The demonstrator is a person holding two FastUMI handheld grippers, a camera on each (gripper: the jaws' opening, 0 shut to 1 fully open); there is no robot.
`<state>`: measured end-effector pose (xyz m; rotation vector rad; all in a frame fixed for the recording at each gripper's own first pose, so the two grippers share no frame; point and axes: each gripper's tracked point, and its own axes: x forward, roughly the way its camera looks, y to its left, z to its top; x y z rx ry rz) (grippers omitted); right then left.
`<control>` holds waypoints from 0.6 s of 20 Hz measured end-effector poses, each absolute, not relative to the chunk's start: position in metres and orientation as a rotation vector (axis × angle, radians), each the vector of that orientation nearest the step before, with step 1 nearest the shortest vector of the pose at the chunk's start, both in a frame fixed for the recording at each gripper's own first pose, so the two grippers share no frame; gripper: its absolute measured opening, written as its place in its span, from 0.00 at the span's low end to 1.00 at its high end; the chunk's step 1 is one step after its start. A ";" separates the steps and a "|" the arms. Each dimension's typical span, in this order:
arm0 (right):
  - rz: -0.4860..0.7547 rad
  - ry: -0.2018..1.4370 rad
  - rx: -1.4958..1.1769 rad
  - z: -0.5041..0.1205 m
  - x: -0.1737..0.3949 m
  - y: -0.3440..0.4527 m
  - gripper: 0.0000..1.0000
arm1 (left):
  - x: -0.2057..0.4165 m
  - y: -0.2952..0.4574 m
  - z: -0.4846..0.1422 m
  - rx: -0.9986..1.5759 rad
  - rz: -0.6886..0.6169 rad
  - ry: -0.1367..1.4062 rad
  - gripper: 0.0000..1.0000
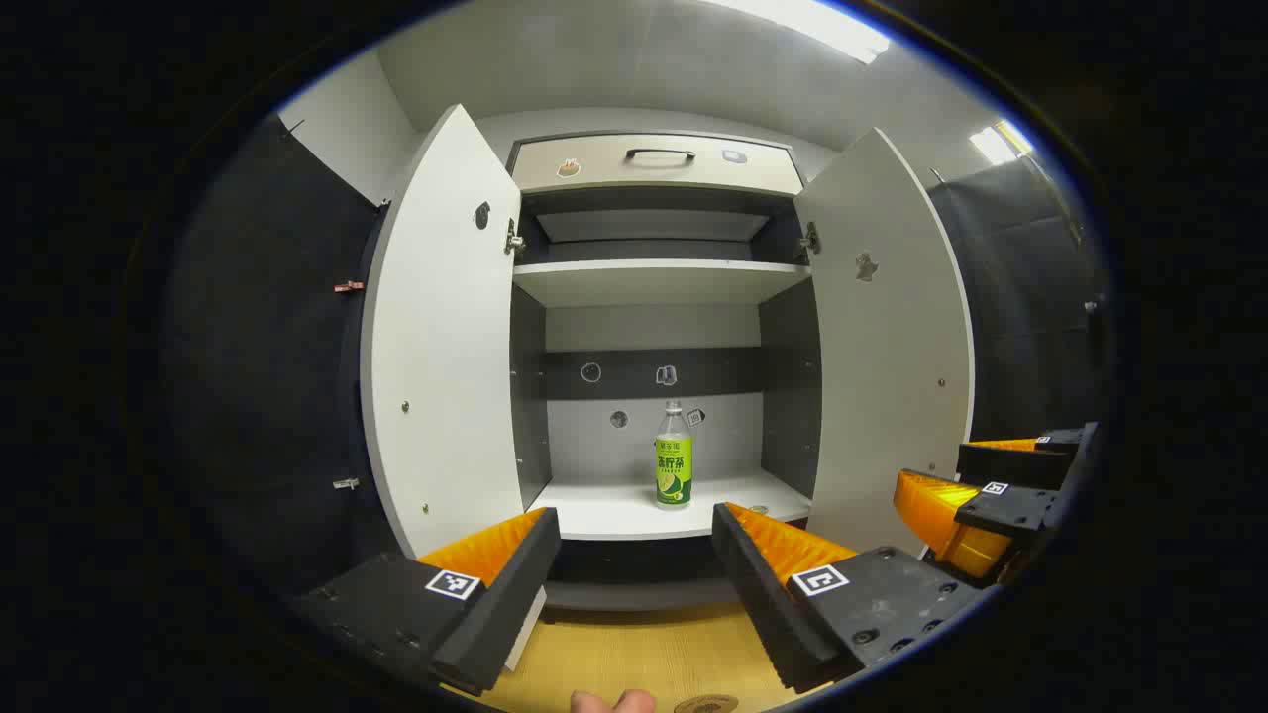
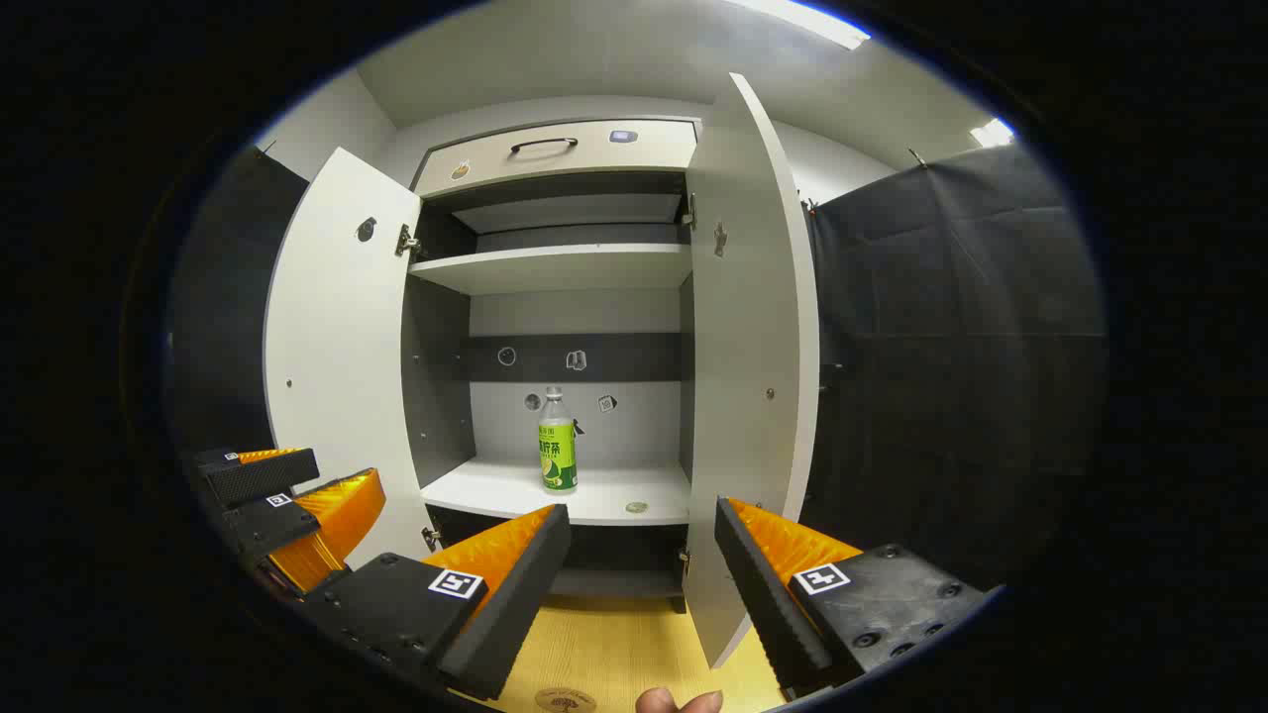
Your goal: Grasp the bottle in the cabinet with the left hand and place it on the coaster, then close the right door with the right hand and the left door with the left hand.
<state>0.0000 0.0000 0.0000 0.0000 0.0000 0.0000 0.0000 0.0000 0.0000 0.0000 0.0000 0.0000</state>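
Note:
A clear bottle (image 1: 674, 458) (image 2: 558, 446) with a green label stands upright on the lower shelf (image 1: 604, 510) of a white cabinet whose two doors are swung wide. My left gripper (image 1: 636, 515) is open and some way in front of the shelf, with the bottle showing between its fingers at a distance. My right gripper (image 2: 644, 510) is open too, facing the inner edge of the right door (image 2: 748, 376) (image 1: 897, 347). The left door (image 1: 441, 337) (image 2: 337, 366) stands open. A round coaster (image 1: 705, 704) (image 2: 566, 699) lies on the wooden tabletop near the front edge.
The cabinet has a bare upper shelf (image 1: 659, 282) and a drawer with a dark handle (image 1: 659, 156) on top. A small round disc (image 2: 636, 507) lies on the lower shelf right of the bottle. Black cloth walls flank both sides. Each gripper (image 1: 966, 485) (image 2: 342, 473) shows beside the other.

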 end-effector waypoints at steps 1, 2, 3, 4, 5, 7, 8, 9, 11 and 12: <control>0.000 -0.001 -0.002 0.001 0.000 0.000 0.98 | 0.001 0.000 0.000 0.001 0.001 -0.001 0.98; 0.000 -0.002 -0.004 0.001 0.000 0.000 0.98 | 0.000 0.001 0.000 0.001 0.003 0.000 0.98; 0.001 -0.002 -0.005 0.001 0.000 0.000 0.98 | 0.000 0.001 -0.001 0.001 0.003 0.001 0.98; 0.001 -0.001 -0.005 0.001 0.000 0.001 0.98 | 0.000 0.001 0.000 0.002 0.003 0.001 0.98; 0.003 -0.001 -0.004 0.000 -0.001 0.002 0.98 | 0.000 0.001 -0.001 0.002 0.004 0.002 0.98; 0.004 -0.002 -0.004 0.001 -0.001 0.002 0.98 | -0.001 0.002 0.000 0.003 0.005 0.001 0.98; 0.004 -0.005 -0.005 0.002 -0.002 0.002 0.98 | -0.001 0.002 0.000 0.002 0.005 0.000 0.98; 0.002 -0.007 -0.006 0.002 -0.003 0.002 0.98 | -0.002 0.002 0.000 0.002 0.006 -0.001 0.98; 0.000 -0.008 -0.006 0.002 -0.003 0.001 0.98 | -0.003 0.002 0.001 0.004 0.006 -0.003 0.98; -0.001 -0.006 -0.005 0.003 -0.004 0.001 0.98 | -0.003 0.002 0.003 0.006 0.006 -0.005 0.98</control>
